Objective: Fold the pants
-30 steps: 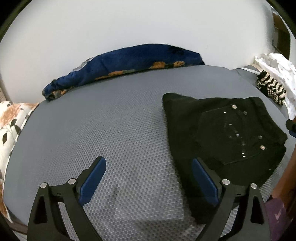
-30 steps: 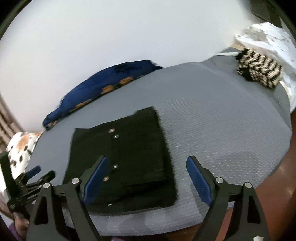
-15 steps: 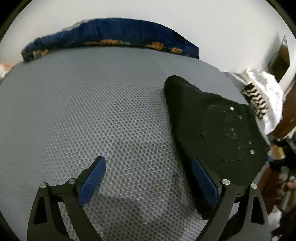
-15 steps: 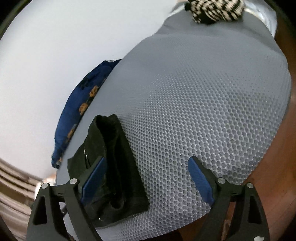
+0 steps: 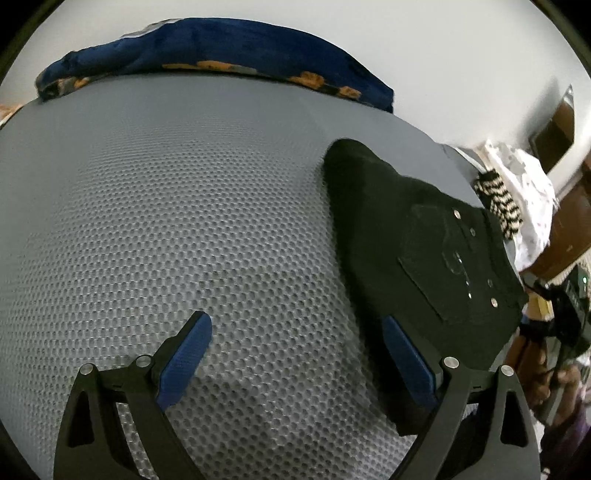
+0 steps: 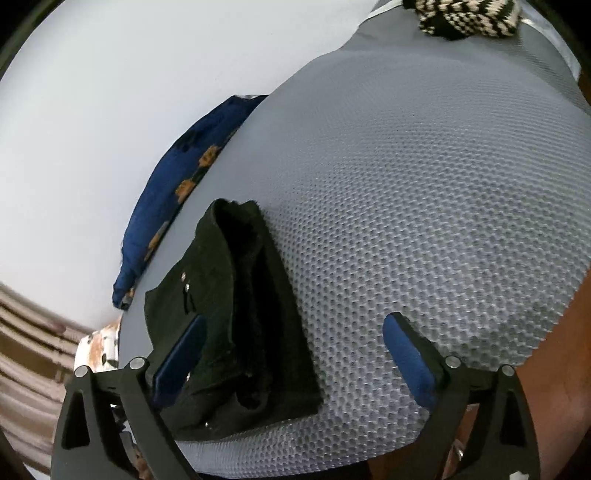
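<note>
The black pants (image 5: 424,251) lie folded in a compact stack on the grey mesh bed surface (image 5: 184,221), pocket with metal studs on top. They also show in the right wrist view (image 6: 236,302). My left gripper (image 5: 295,354) is open and empty, low over the mesh to the left of the pants, its right finger at their edge. My right gripper (image 6: 291,350) is open and empty, straddling the pants' right edge, low near the bed's front edge.
A blue floral blanket (image 5: 221,55) lies along the wall at the back. A black-and-white striped knit (image 6: 465,14) and a white cloth (image 5: 524,192) sit at the bed's right end. The bed's front edge (image 6: 424,432) drops to brown floor.
Both grippers have dropped lower and tilted toward the bed, open throughout. The folded pants have not moved.
</note>
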`<state>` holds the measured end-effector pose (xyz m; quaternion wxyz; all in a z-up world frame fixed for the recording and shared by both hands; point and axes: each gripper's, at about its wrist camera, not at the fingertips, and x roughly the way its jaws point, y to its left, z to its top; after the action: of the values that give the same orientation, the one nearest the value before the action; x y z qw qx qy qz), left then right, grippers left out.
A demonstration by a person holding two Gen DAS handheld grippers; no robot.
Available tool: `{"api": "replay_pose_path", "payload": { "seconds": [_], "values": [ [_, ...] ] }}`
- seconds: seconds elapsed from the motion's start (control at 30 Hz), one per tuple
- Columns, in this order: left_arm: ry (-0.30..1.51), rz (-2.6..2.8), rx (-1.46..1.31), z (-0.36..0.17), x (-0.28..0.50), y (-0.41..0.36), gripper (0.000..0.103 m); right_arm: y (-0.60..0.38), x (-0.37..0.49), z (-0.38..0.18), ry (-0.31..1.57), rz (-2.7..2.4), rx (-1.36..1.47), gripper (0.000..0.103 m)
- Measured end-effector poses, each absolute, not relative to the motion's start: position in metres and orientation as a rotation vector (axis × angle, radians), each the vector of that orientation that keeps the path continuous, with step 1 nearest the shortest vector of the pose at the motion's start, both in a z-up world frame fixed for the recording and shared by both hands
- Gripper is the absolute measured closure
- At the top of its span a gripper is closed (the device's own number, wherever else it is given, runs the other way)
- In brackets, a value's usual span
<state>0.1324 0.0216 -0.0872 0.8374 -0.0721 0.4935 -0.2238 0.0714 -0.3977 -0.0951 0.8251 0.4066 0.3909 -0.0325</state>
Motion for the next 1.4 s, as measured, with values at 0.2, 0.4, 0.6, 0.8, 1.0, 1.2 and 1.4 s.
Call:
{"api": "replay_pose_path", "payload": {
  "seconds": [0.2,0.4,0.6,0.8,1.0,1.2,1.4],
  "values": [
    [1.051,-0.512,-0.123,-0.088,0.129,0.009,0.009,-0.39,0.08,-0.098,0.844,0.016,0.874,0.003],
    [1.061,-0.568,-0.169,-0.089,0.139,-0.003,0.009,-0.389,0.097,-0.102,0.876,0.126,0.92,0.0],
    [1.097,-0.636,-0.12,-0.088,0.157,-0.028,0.009,-0.385,0.12,-0.107,0.944,0.239,0.944,0.0],
    [1.113,-0.698,-0.052,-0.088,0.169,-0.046,0.009,-0.382,0.141,-0.108,0.995,0.324,0.91,0.0],
    [1.127,-0.829,-0.176,-0.09,0.184,-0.052,0.008,-0.372,0.142,-0.107,0.999,0.38,0.828,0.001],
    [1.122,-0.88,-0.169,-0.09,0.19,-0.068,0.01,-0.376,0.136,-0.114,1.034,0.351,0.789,0.063],
    [1.082,-0.749,-0.14,-0.09,0.188,-0.063,0.061,-0.368,0.131,-0.108,1.01,0.32,0.74,0.069]
  ]
}}
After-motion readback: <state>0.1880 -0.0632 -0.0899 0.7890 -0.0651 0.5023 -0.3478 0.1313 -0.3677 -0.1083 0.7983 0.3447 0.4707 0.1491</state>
